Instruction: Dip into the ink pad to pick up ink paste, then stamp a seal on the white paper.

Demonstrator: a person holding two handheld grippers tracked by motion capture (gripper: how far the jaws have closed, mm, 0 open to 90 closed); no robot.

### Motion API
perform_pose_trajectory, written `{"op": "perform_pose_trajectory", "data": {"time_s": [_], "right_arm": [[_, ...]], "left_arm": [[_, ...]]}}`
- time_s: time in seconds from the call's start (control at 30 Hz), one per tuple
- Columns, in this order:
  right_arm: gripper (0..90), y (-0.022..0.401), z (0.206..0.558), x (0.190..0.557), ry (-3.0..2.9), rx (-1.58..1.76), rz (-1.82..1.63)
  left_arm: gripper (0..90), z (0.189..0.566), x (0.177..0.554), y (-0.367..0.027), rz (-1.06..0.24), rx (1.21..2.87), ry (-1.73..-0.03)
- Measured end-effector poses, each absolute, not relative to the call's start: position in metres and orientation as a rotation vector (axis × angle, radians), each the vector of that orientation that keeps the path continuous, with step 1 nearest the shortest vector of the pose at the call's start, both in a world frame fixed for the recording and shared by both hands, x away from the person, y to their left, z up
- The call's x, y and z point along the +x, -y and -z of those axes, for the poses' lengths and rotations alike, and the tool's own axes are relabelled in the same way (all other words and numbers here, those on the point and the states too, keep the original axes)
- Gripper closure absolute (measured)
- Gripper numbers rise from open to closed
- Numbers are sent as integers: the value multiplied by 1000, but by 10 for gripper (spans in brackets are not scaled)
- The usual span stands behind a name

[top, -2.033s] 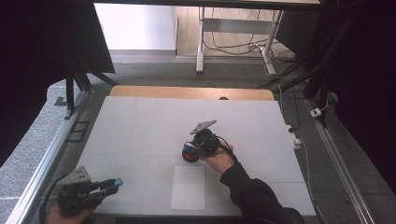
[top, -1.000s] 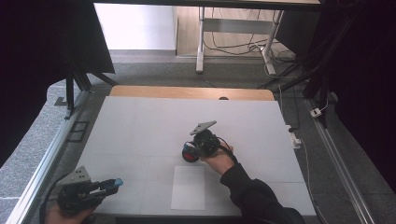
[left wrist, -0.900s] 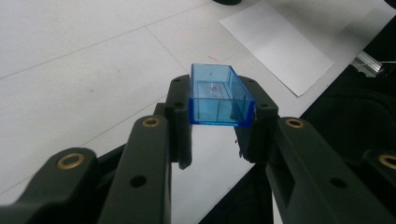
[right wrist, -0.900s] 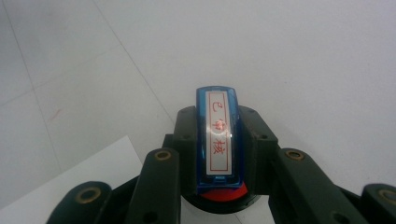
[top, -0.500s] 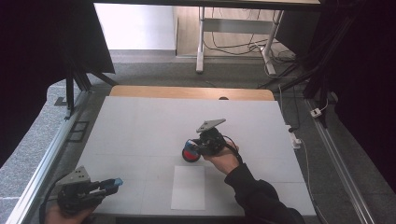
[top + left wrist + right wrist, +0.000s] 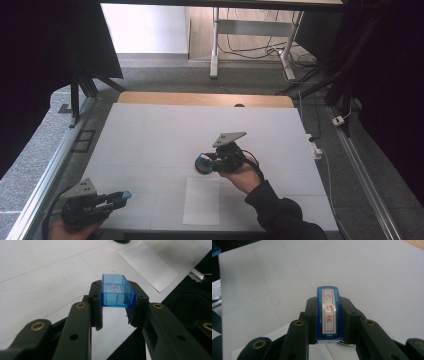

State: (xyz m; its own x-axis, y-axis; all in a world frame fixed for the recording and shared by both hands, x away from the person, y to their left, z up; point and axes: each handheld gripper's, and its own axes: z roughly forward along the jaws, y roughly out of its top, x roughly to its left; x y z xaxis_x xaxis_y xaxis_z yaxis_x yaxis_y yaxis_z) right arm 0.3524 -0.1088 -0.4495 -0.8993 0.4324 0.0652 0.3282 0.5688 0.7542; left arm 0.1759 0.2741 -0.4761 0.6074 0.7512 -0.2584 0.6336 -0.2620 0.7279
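Blue clear plastic — the stamp (image 6: 329, 313) sits clamped in the right gripper (image 6: 206, 163) above the worktop (image 6: 150, 135), its cap (image 6: 117, 291) clamped in the left gripper (image 6: 117, 197) near the front edge. Both look light, stiff and slippery, so flat sides suit the jaws best.

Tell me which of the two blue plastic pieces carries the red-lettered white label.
The stamp body in the right gripper. The cap in the left gripper is clear blue, hollow, unlabelled.
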Motion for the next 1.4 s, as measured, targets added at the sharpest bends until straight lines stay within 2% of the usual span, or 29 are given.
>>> {"op": "perform_pose_trajectory", "data": {"time_s": [0.8,1.4], "right_arm": [[708,118,442,301,-2698,527,-1326],[708,116,455,295,-2741,484,-1229]], "left_arm": [[686,476,176,-275,-172,1977,-1096],[686,476,176,-275,-169,1978,-1094]]}}
